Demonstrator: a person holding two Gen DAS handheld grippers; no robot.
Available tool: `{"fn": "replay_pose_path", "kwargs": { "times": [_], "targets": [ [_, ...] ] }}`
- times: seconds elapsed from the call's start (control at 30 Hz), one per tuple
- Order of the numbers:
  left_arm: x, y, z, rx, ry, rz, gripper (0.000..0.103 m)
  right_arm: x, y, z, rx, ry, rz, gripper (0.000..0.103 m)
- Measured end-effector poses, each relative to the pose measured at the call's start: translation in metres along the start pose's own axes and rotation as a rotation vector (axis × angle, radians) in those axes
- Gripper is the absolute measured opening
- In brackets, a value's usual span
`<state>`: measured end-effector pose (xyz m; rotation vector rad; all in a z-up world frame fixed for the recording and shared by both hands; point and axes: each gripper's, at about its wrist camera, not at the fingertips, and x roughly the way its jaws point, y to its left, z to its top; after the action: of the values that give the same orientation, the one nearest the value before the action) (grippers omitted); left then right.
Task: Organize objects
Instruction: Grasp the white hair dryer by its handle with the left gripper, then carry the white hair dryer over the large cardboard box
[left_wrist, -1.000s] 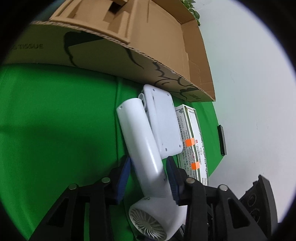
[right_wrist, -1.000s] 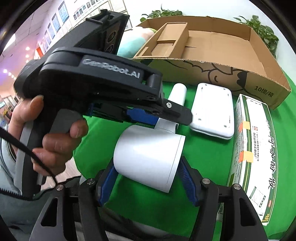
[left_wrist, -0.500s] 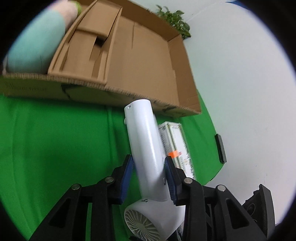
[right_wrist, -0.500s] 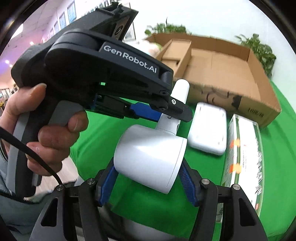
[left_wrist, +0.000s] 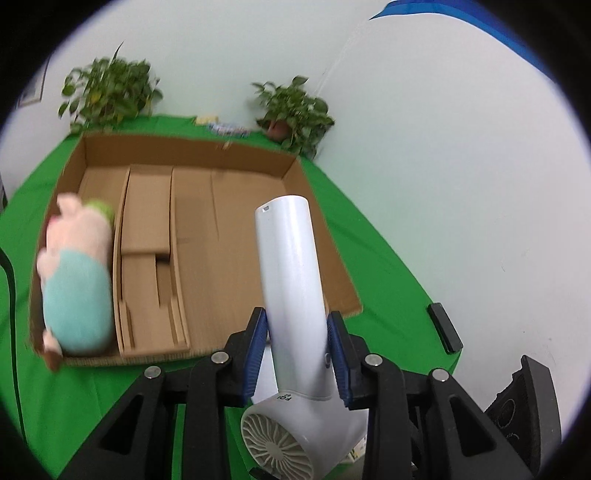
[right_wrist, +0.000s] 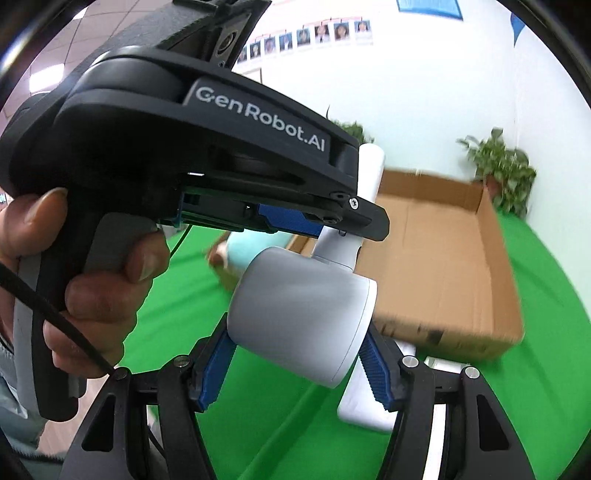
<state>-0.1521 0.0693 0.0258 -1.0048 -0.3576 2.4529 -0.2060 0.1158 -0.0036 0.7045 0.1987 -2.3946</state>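
Both tongs grip 1 dryer (left_wrist: 291, 280): left tongs (left_wrist: 297, 354) clamped on its handle, right tongs (right_wrist: 301, 365) closed around the barrel. It's held up, box (left_wrist: 221, 236) ahead. Likely light, rigid, slick plastic; handle is the safest hold.

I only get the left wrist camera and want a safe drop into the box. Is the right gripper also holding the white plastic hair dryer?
Observer: Yes. The right gripper is clamped across the round barrel of the white plastic hair dryer.
Operator: My left gripper has the handle. Is anything lying underneath the barrel?
Observer: A flat white rectangular device lies on the green cloth, just in front of the brown cardboard box, below the barrel.
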Motion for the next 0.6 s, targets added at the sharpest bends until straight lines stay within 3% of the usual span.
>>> {"fn": "replay_pose_path", "kwargs": {
  "times": [0.27,0.4,0.47,0.5,0.57,0.6],
  "targets": [
    [0.011,-0.003,0.076,0.072,-0.022,0.024,0.032,0.036,-0.025,0.086,0.008,-0.057,-0.005,0.061],
    [0.017,0.005,0.116,0.076,-0.041,0.026,0.032,0.037,-0.068,0.121,0.026,-0.029,0.007,0.061],
    [0.022,0.012,0.133,0.055,-0.031,0.029,0.032,0.057,-0.074,0.145,0.017,-0.027,0.002,0.061],
    [0.024,0.013,0.138,0.054,-0.024,0.032,0.032,0.025,-0.108,0.139,0.018,-0.023,0.010,0.061],
    [0.033,0.017,0.146,0.054,-0.002,0.043,0.032,0.045,-0.116,0.154,0.024,-0.003,0.017,0.061],
    [0.041,0.021,0.147,0.049,0.014,0.049,0.032,0.040,-0.118,0.144,0.027,0.008,0.017,0.061]
  ]
}}
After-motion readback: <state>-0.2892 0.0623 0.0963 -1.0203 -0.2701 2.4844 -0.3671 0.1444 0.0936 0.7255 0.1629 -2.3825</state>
